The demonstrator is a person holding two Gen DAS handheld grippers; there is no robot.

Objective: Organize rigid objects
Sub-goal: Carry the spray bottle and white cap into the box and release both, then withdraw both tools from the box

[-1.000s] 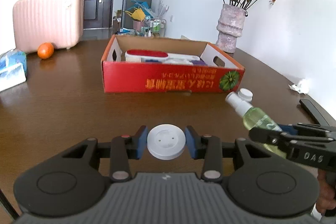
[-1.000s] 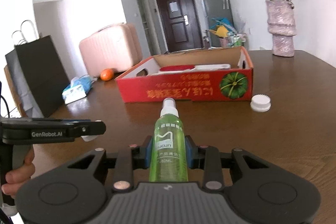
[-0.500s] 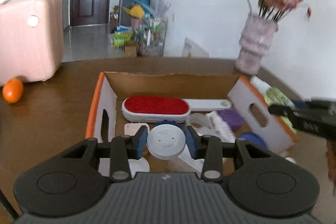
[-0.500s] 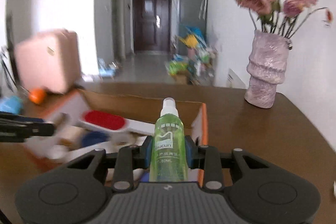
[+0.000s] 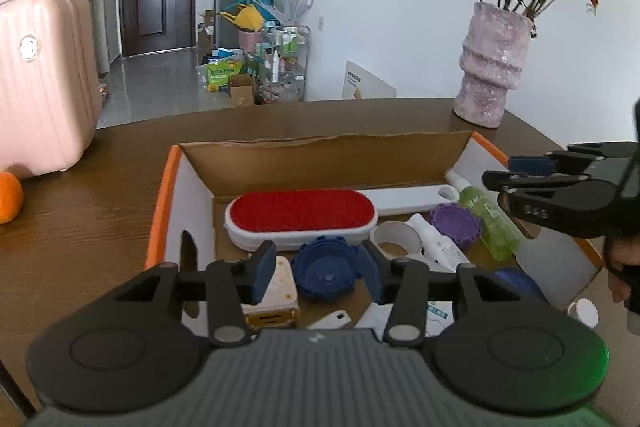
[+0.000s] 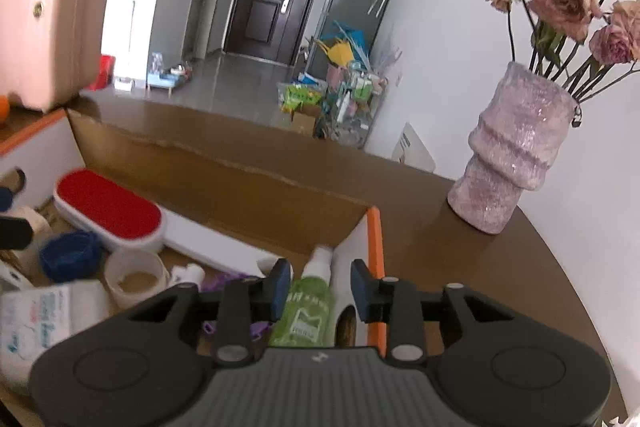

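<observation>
The open cardboard box [image 5: 320, 159] with orange rims holds a red lint brush [image 5: 300, 211], a blue ribbed lid [image 5: 324, 271], a purple lid [image 5: 456, 225], a tape roll [image 5: 394, 237] and other small items. The green spray bottle [image 5: 488, 219] lies inside by the right wall; it also shows in the right wrist view [image 6: 308, 307]. My left gripper [image 5: 318, 269] is open and empty above the box's near part. My right gripper [image 6: 320, 291] is open just above the bottle. The white round lid is not visible.
A pink vase [image 5: 494, 67] with dried roses stands behind the box on the right. A pink suitcase [image 5: 40, 79] and an orange [image 5: 8, 197] are at the left. A white cap [image 5: 584, 311] lies on the table right of the box.
Both grippers moved over the box and opened. The left let go of the white round lid; the right let go of the green spray bottle, which now lies in the box.
</observation>
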